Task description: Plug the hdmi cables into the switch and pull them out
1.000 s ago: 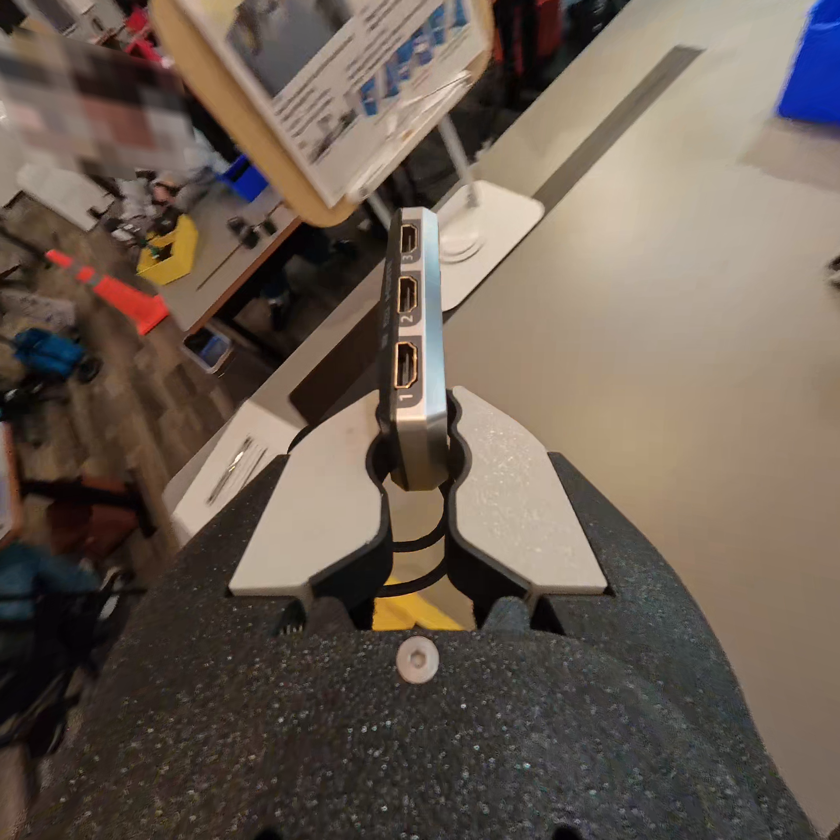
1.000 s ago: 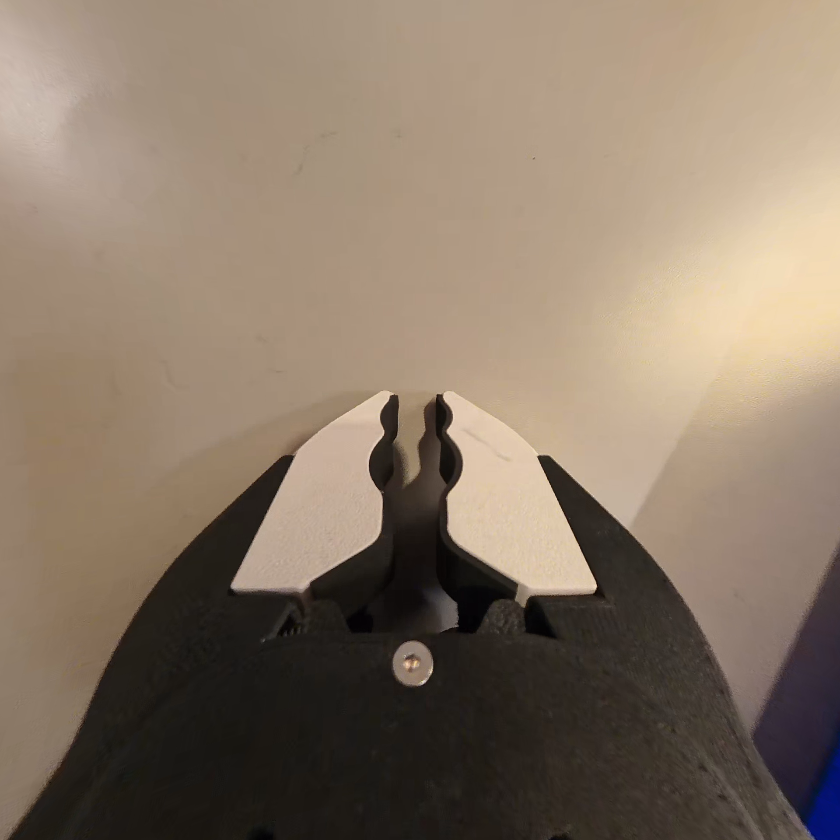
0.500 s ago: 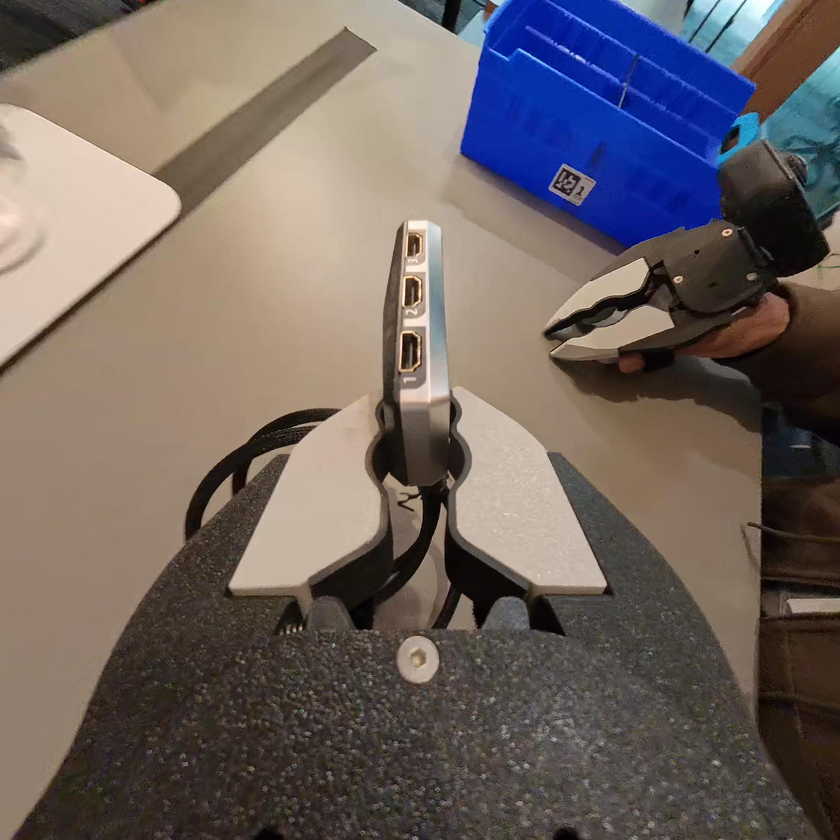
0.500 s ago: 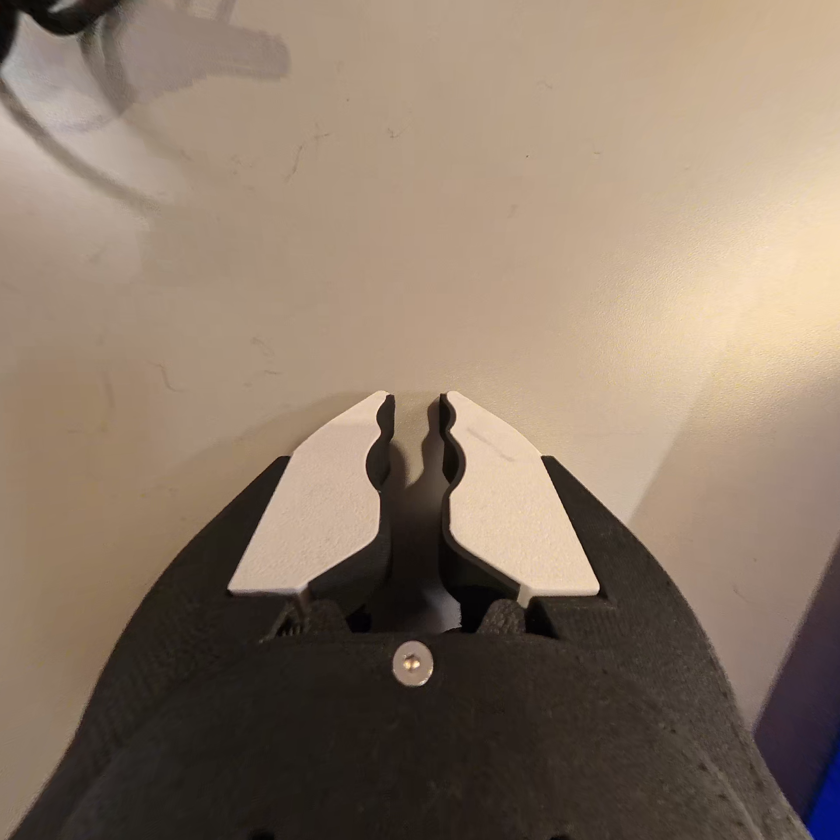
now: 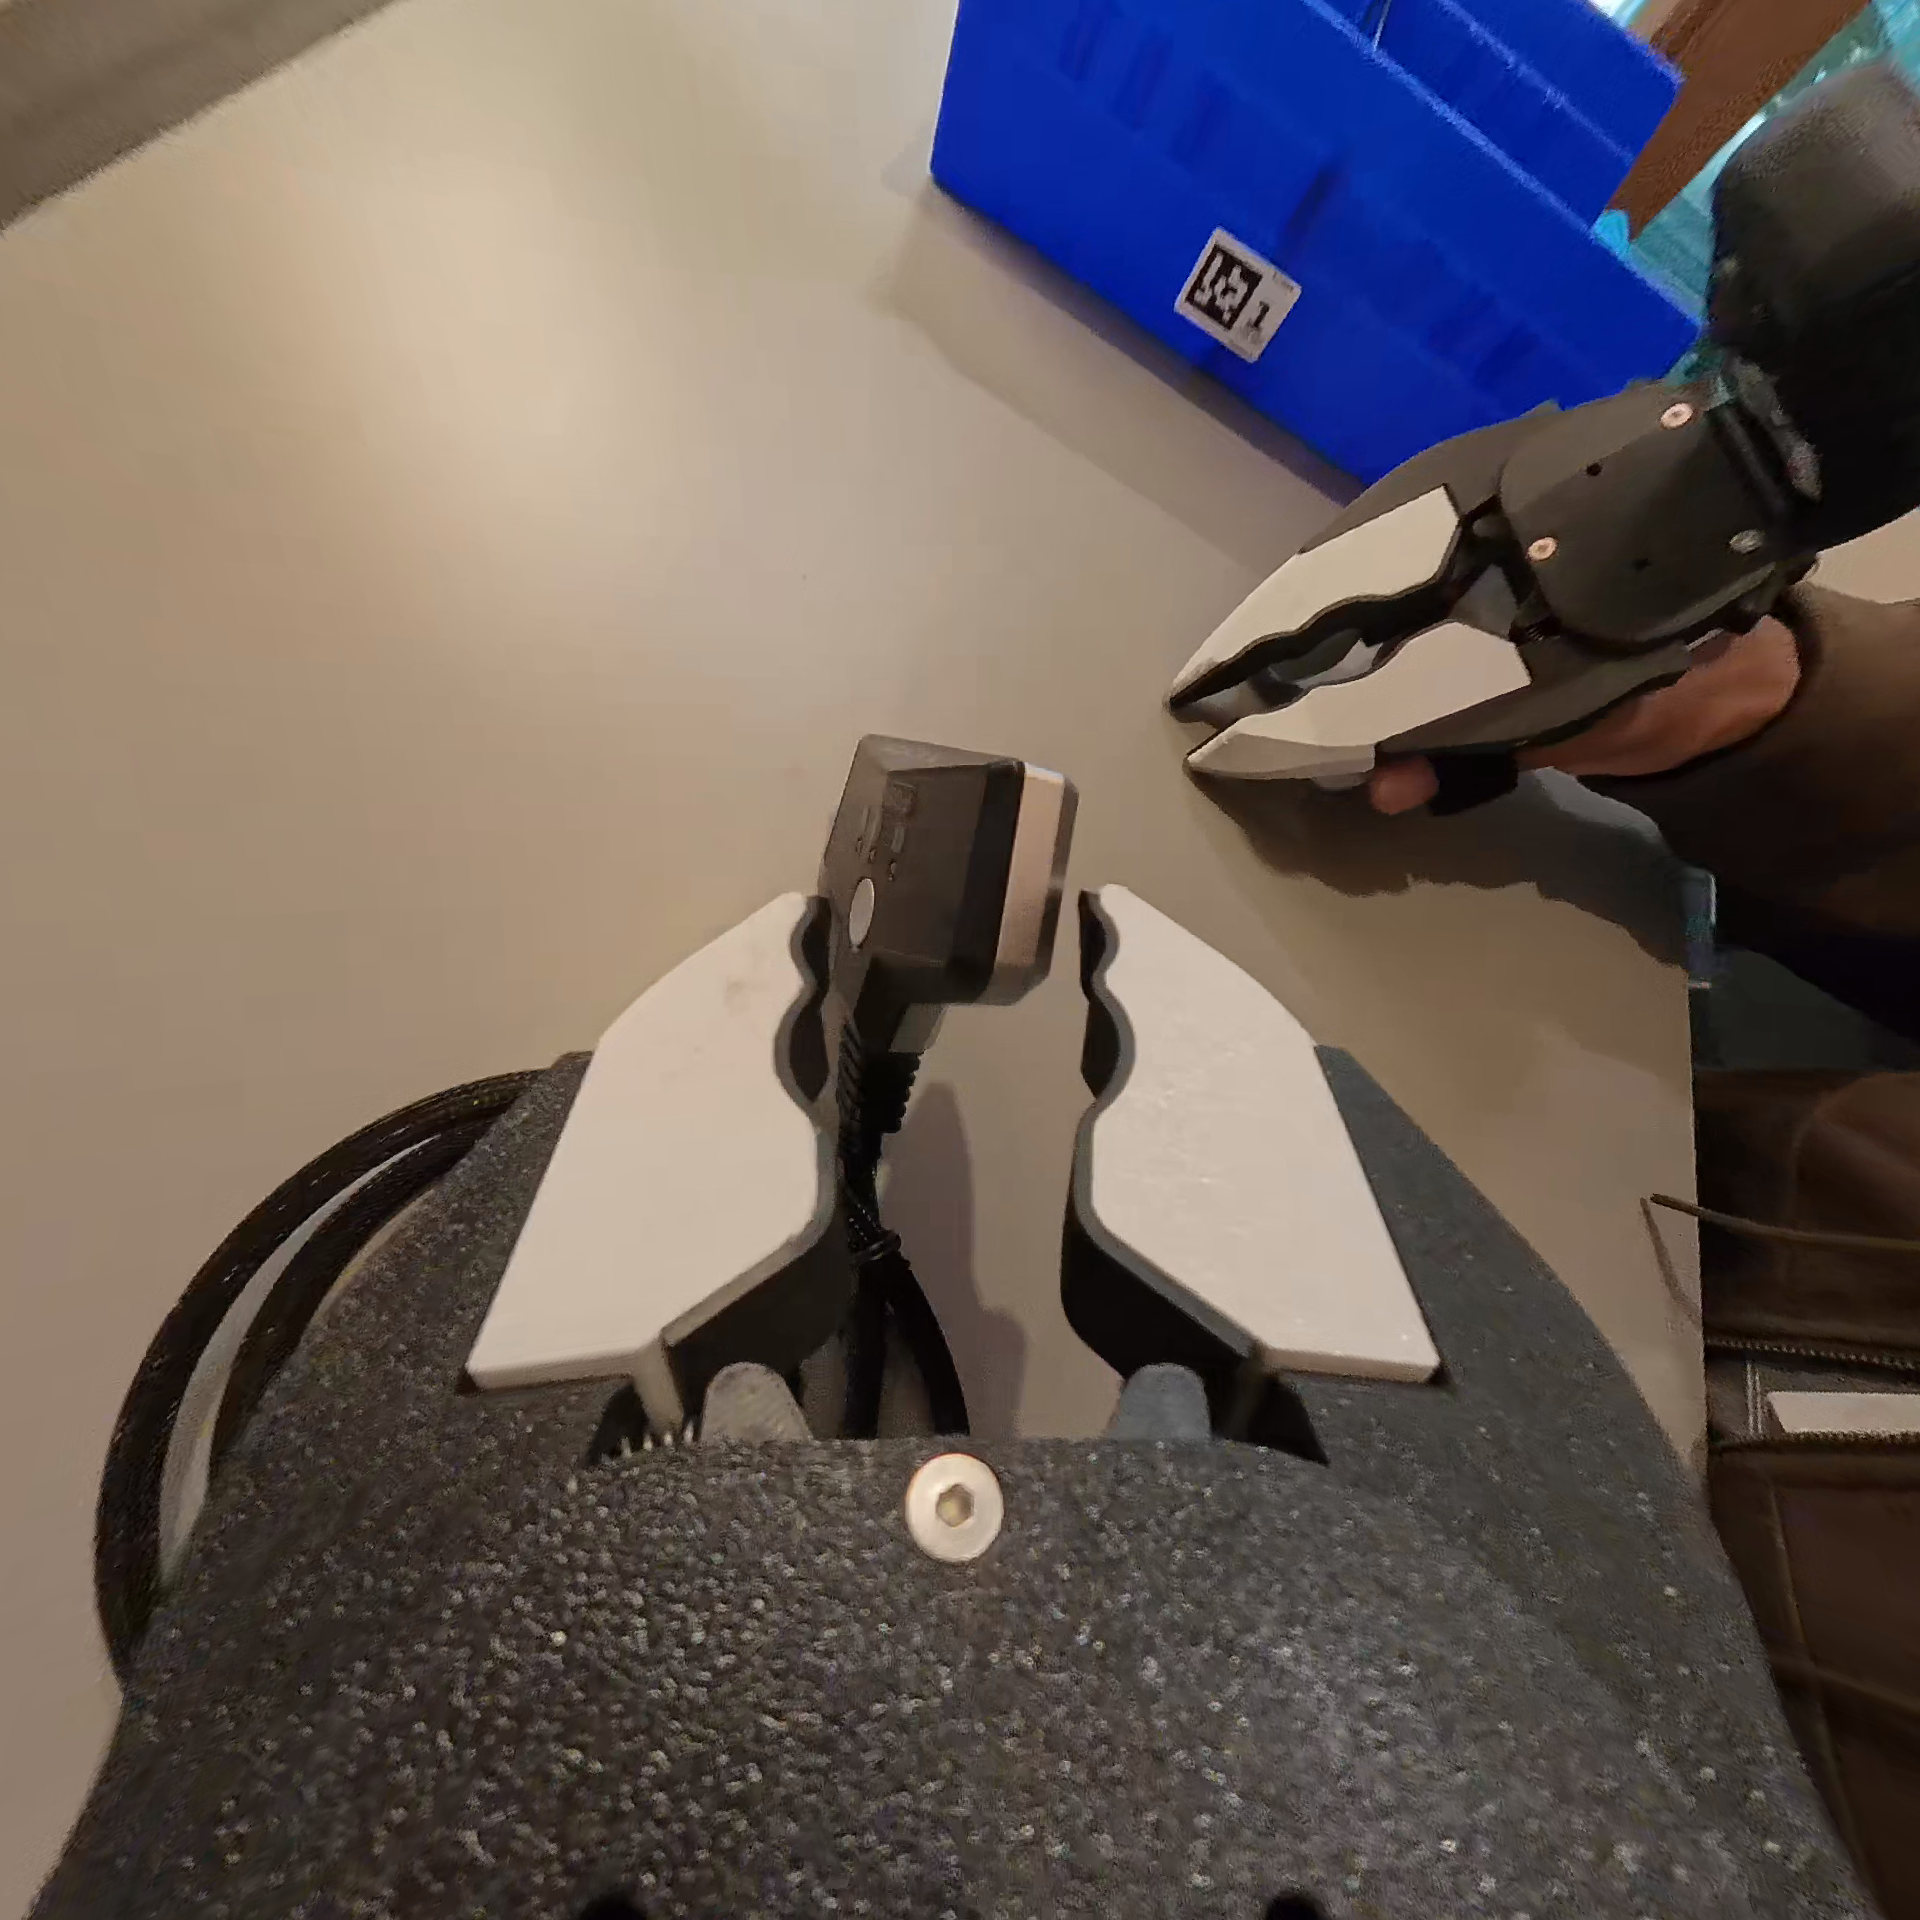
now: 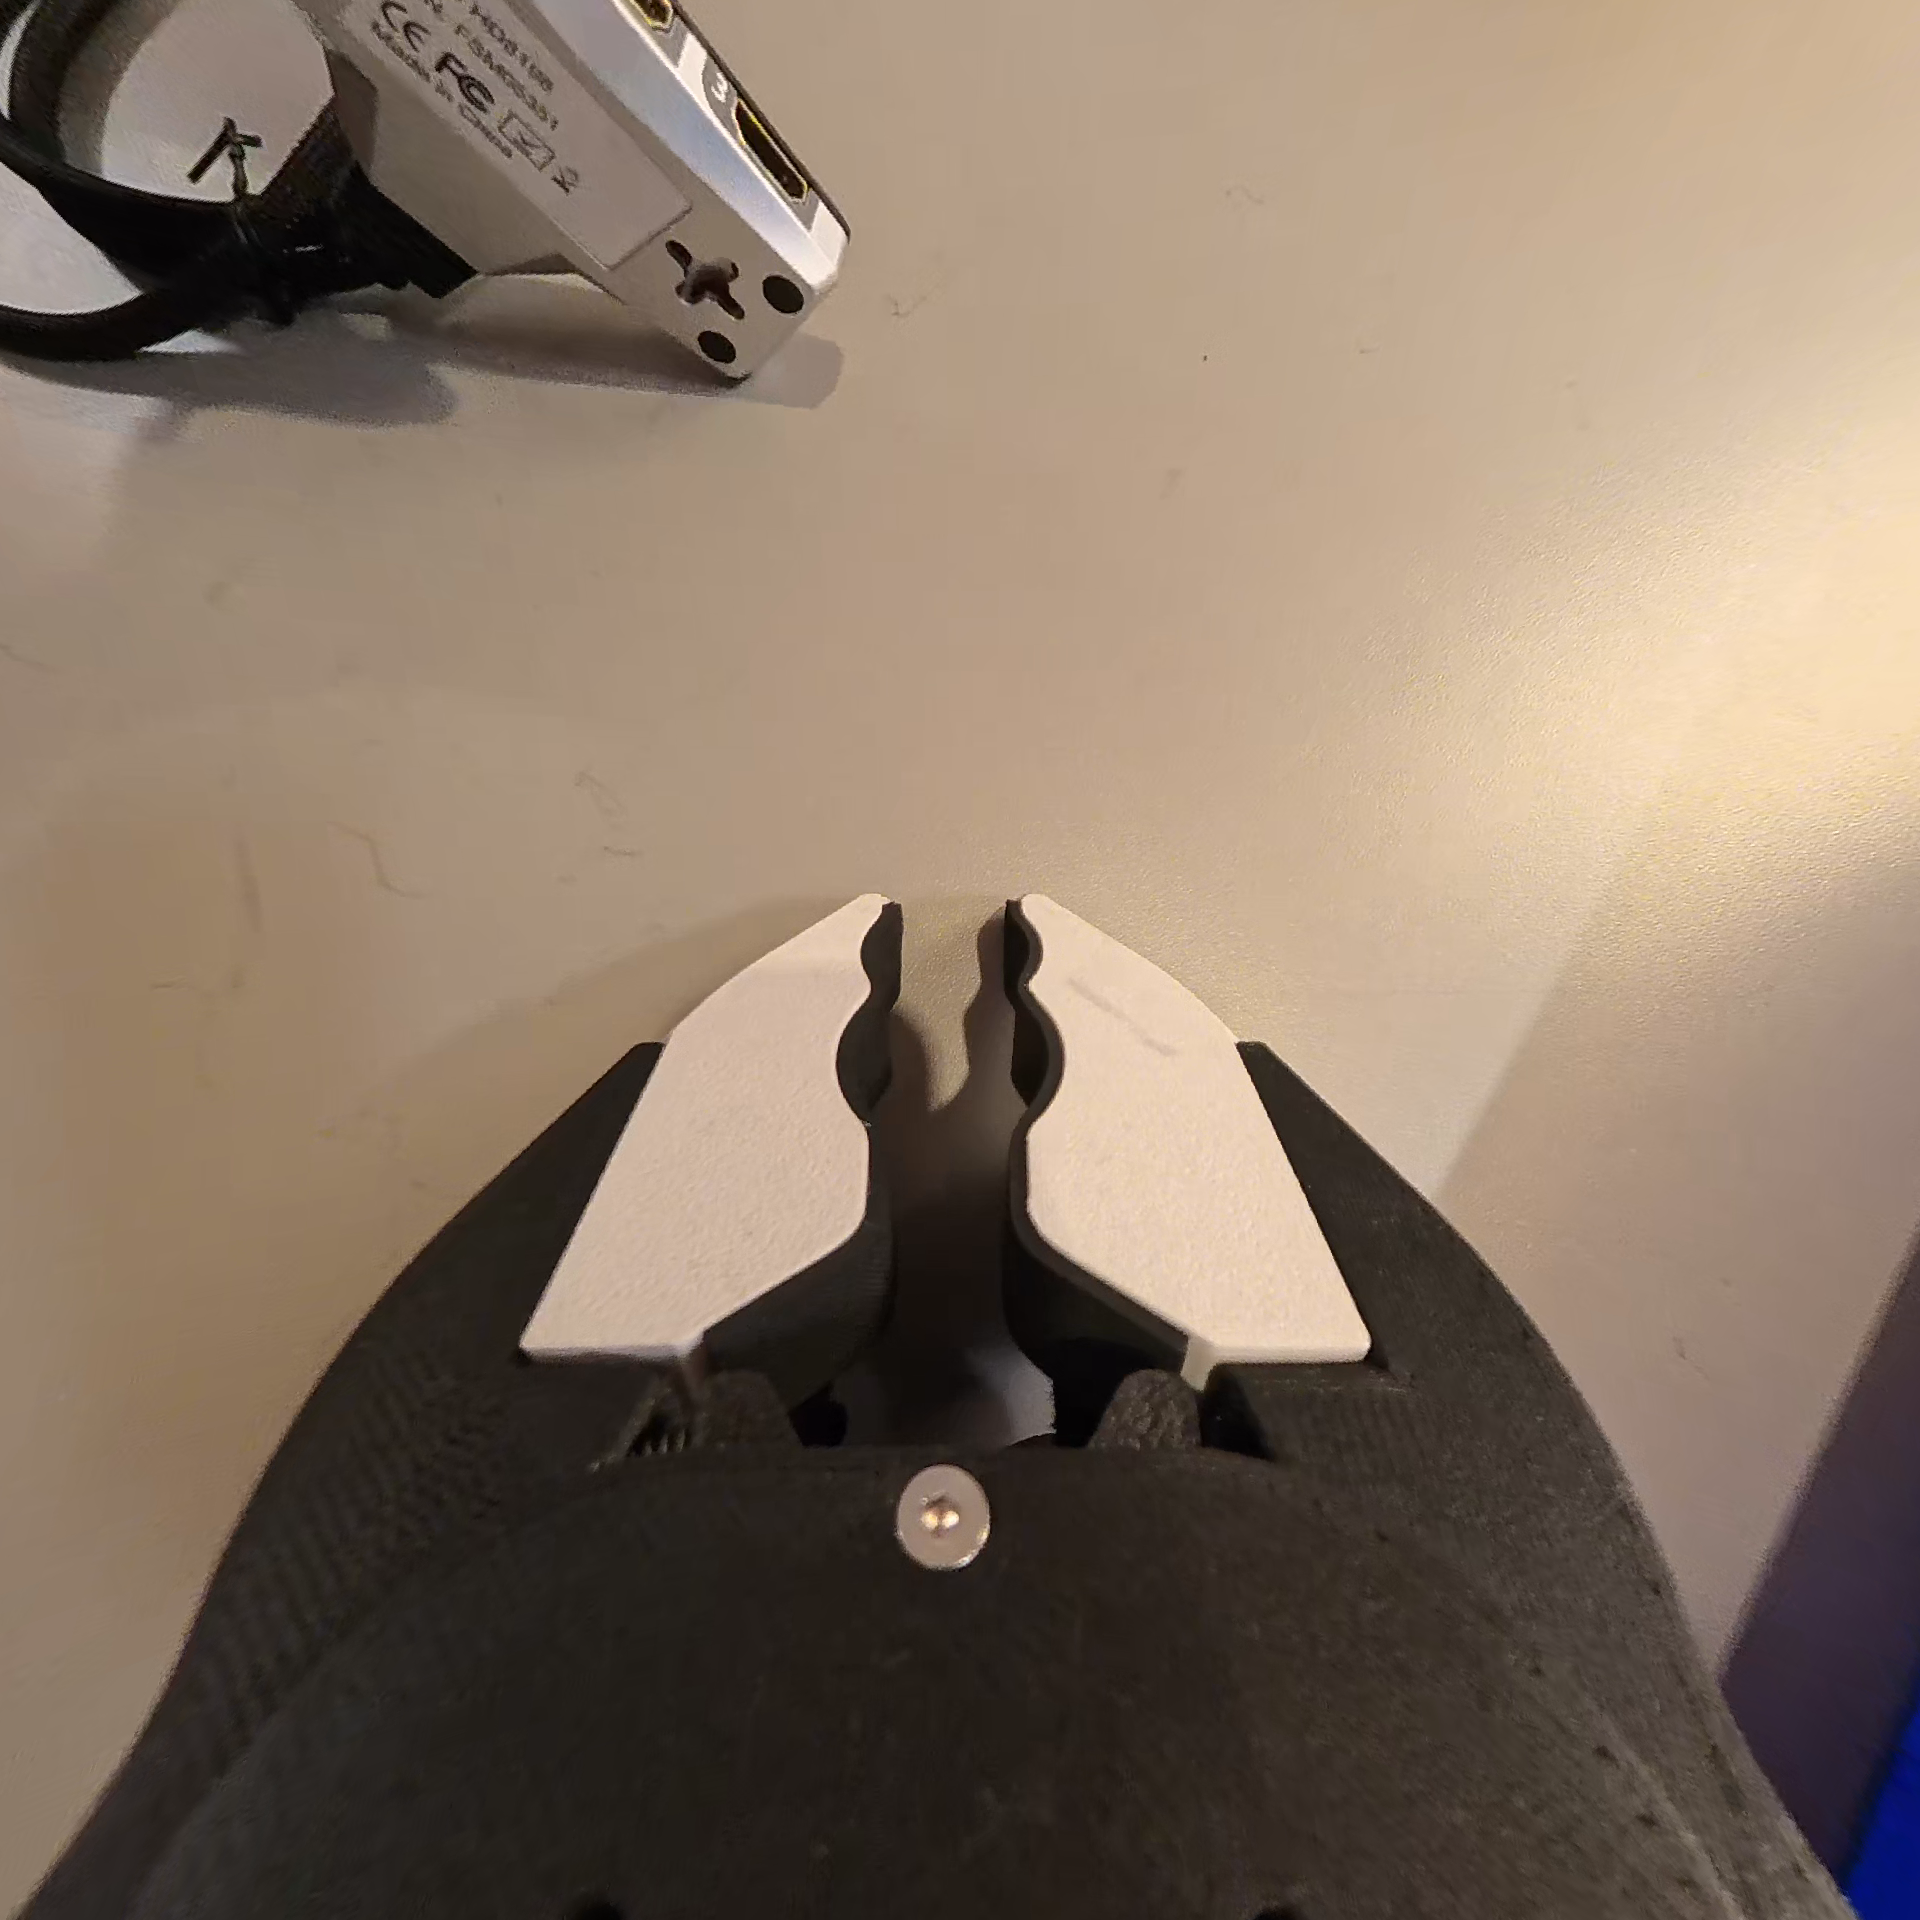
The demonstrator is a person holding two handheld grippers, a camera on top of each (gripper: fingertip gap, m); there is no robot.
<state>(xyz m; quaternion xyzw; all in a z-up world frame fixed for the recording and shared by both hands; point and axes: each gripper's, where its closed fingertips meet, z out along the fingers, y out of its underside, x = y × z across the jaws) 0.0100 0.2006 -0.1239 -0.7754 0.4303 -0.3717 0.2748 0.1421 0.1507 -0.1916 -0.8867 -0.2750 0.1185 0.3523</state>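
Now your left gripper [image 5: 951,914] stands with its fingers spread wide at the centre of the left wrist view, a black-and-silver adapter box [image 5: 940,873] tilted between them. The box leans against the left finger [image 5: 717,1091], while a clear gap separates its silver edge from the right finger [image 5: 1195,1091], so nothing is clamped. A black braided cable [image 5: 868,1164] runs from the box down between the fingers and loops out at the lower left of the frame.

Toward the right edge of that view, your right gripper [image 5: 1195,717] rests its tips on the beige table [image 5: 468,520], held by a hand [image 5: 1662,717] in a dark sleeve. Its fingers sit slightly apart with only the table showing between them. A blue bin [image 5: 1247,156] bearing a small square marker sticker stands at the top of the frame, beyond that gripper.

Seen from the right wrist view, the right gripper [image 6: 951,914] points at bare tabletop [image 6: 1247,520], its narrow gap holding nothing. The adapter box [image 6: 623,156] appears in the upper left corner, silver underside showing, cable [image 6: 156,260] trailing off the left edge.
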